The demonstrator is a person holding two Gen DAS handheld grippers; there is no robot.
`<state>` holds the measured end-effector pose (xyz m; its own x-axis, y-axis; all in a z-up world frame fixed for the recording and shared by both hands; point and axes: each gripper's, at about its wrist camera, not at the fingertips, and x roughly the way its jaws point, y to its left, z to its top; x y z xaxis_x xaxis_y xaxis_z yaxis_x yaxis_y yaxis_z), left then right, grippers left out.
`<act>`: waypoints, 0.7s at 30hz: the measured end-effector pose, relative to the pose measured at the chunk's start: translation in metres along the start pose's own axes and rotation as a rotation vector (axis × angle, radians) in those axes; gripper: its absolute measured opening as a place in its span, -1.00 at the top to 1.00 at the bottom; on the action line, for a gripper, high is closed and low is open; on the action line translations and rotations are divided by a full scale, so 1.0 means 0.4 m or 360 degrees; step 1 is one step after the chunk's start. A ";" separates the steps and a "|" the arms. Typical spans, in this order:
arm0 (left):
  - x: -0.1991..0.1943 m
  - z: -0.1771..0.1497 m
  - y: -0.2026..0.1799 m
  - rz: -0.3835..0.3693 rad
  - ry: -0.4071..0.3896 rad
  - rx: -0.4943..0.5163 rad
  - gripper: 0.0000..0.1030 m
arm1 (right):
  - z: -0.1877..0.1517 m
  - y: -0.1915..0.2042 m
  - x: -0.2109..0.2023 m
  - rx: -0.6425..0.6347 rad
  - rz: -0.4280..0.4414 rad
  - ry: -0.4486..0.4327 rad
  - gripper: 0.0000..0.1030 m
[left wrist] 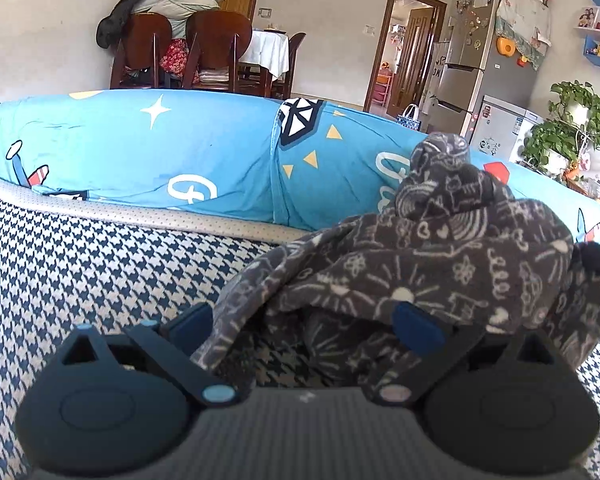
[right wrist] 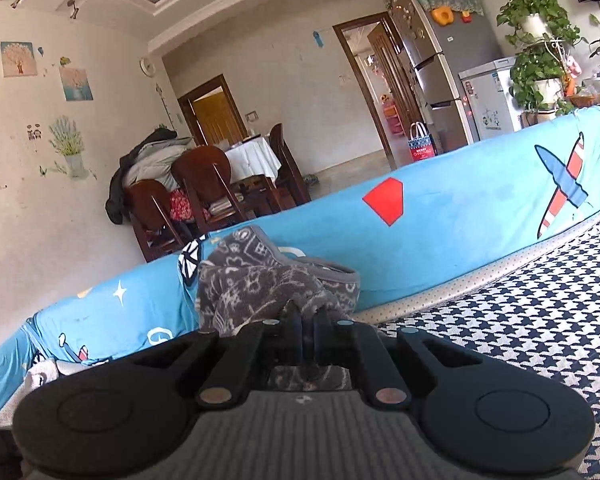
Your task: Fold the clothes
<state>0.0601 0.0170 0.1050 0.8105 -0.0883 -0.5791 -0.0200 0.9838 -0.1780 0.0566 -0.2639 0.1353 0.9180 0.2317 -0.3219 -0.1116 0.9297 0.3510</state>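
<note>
Left gripper (left wrist: 304, 320), fingers wide, at lower centre around the grey garment (left wrist: 440, 248) heaped at lower right on the houndstooth cover (left wrist: 80, 260). Only the right view shows the right gripper (right wrist: 306, 322) pinching that garment at centre.

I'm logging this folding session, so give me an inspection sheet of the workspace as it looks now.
Surface: navy-and-white houndstooth cushion, backed by a blue cartoon-print cover.
Job's things: one dark grey doodle-print fleece garment, bunched and lifted, not folded.
Clutter: nothing seen on the cushion.
Grippers: left gripper jaws open, garment draped across them; right gripper jaws shut on the garment.
Cables: nothing seen.
Surroundings: dark wooden dining chairs piled with clothes, silver fridge, leafy potted plants.
</note>
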 end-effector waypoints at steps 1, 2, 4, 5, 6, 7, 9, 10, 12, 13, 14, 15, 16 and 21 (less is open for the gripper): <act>-0.010 -0.010 0.004 -0.0010 0.0008 -0.0010 -0.95 | 0.003 0.003 -0.017 0.0003 -0.0005 -0.0014 0.86; -0.021 -0.021 0.008 -0.0020 0.0016 -0.0021 -0.95 | 0.007 0.007 -0.033 0.0007 -0.0010 -0.0029 0.86; -0.039 -0.041 0.012 -0.0019 0.0027 -0.0028 -0.95 | 0.008 0.006 -0.064 0.0014 -0.0058 -0.0036 0.86; -0.048 -0.052 0.014 -0.0018 0.0032 -0.0031 -0.95 | 0.003 -0.002 -0.075 0.0017 -0.0113 -0.0013 0.85; -0.055 -0.062 0.015 -0.0022 0.0041 -0.0037 -0.95 | -0.003 -0.011 -0.078 0.0016 -0.0166 0.0021 0.85; -0.061 -0.072 0.017 -0.0026 0.0050 -0.0045 -0.95 | -0.009 -0.020 -0.080 0.0014 -0.0219 0.0058 0.84; -0.071 -0.088 0.013 -0.0028 0.0060 -0.0031 -0.95 | -0.015 -0.031 -0.082 -0.0011 -0.0298 0.0085 0.75; -0.075 -0.096 0.011 -0.0028 0.0064 -0.0023 -0.95 | -0.016 -0.036 -0.083 -0.0026 -0.0335 0.0094 0.75; -0.085 -0.112 0.006 -0.0030 0.0072 -0.0007 -0.95 | -0.014 -0.036 -0.104 -0.0095 -0.0414 0.0037 0.68; -0.088 -0.115 0.005 -0.0030 0.0068 0.0003 -0.95 | -0.012 -0.037 -0.115 -0.0110 -0.0420 0.0023 0.64; -0.092 -0.118 0.004 -0.0029 0.0062 0.0012 -0.96 | -0.008 -0.038 -0.125 -0.0117 -0.0416 0.0015 0.60; -0.093 -0.118 0.004 -0.0030 0.0060 0.0015 -0.96 | -0.009 -0.042 -0.133 -0.0101 -0.0387 0.0029 0.60; -0.092 -0.117 0.006 -0.0029 0.0061 0.0011 -0.96 | -0.012 -0.047 -0.139 -0.0077 -0.0349 0.0052 0.59; -0.084 -0.113 0.016 -0.0030 0.0073 -0.0023 -0.96 | -0.057 -0.045 -0.103 -0.0038 -0.0188 0.0269 0.02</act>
<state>0.0063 0.0191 0.0874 0.7830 -0.1142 -0.6115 -0.0139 0.9795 -0.2007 0.0123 -0.2836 0.1222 0.8486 0.1636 -0.5031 -0.0180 0.9593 0.2817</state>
